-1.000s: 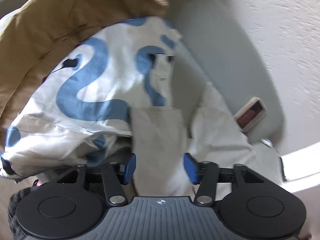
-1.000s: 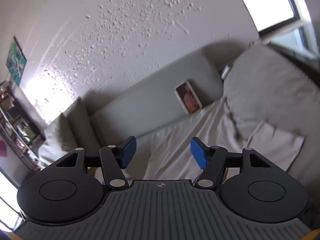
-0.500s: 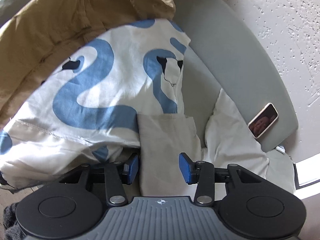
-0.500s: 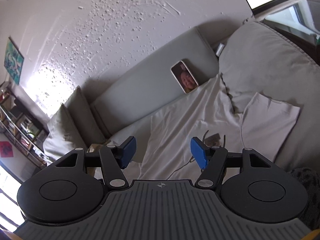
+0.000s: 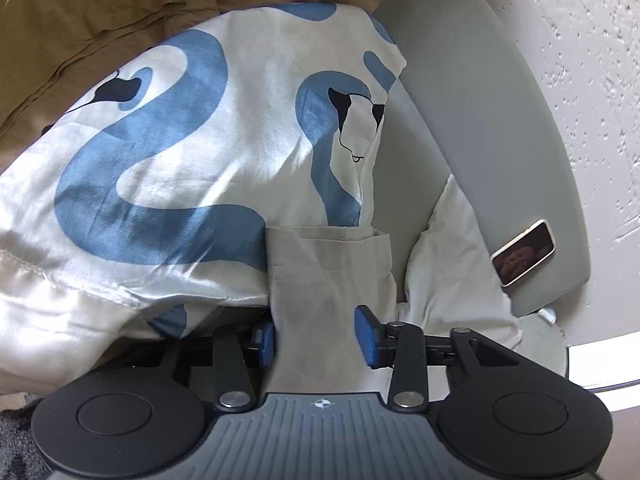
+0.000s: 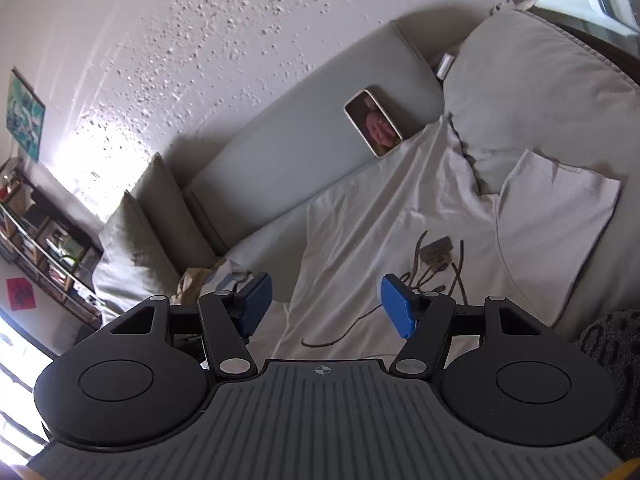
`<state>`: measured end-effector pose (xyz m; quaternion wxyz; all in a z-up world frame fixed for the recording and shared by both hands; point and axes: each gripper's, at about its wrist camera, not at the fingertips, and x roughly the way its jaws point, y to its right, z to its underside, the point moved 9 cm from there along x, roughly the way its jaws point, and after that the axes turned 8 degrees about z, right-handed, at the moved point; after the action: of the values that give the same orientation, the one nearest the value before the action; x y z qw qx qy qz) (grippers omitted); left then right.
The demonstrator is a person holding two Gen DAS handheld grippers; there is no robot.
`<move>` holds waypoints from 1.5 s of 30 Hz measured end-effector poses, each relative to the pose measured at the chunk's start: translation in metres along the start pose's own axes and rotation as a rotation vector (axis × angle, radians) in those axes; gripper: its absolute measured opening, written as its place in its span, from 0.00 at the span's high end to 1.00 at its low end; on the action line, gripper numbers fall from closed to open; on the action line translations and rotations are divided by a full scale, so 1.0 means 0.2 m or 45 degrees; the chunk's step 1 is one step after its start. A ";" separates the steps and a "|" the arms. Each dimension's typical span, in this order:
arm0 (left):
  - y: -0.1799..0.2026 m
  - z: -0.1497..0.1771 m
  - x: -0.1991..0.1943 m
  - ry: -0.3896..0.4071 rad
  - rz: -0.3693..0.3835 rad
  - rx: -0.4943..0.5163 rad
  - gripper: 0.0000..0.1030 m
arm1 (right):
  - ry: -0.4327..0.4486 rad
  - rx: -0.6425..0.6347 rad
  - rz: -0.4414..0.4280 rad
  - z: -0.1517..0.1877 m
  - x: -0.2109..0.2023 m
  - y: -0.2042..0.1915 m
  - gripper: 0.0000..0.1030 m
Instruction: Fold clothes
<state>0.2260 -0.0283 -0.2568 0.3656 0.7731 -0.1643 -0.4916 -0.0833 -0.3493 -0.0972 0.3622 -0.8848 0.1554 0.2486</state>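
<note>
Folding looks barely begun to me: the white T-shirt (image 6: 400, 216) lies spread flat on the sofa (image 6: 304, 148). My left gripper (image 5: 314, 338) has just been closing around its sleeve (image 5: 328, 276), pads not yet pinching; my right gripper (image 6: 326, 306) hangs apart, empty, above the shirt.

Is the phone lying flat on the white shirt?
No, the phone stands propped against the grey sofa back, beside the white shirt.

Left gripper (image 5: 316, 338) jaws closing, cloth between; right gripper (image 6: 326, 304) jaws apart.
</note>
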 end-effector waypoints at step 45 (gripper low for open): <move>0.40 0.77 -0.15 -0.159 -0.036 0.918 0.70 | -0.377 -0.104 0.344 0.38 0.61 0.26 0.79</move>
<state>0.0851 -0.1260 -0.2182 0.0519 0.8230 -0.3382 -0.4534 -0.0319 -0.3419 -0.2412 0.3084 -0.8235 0.2075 0.4286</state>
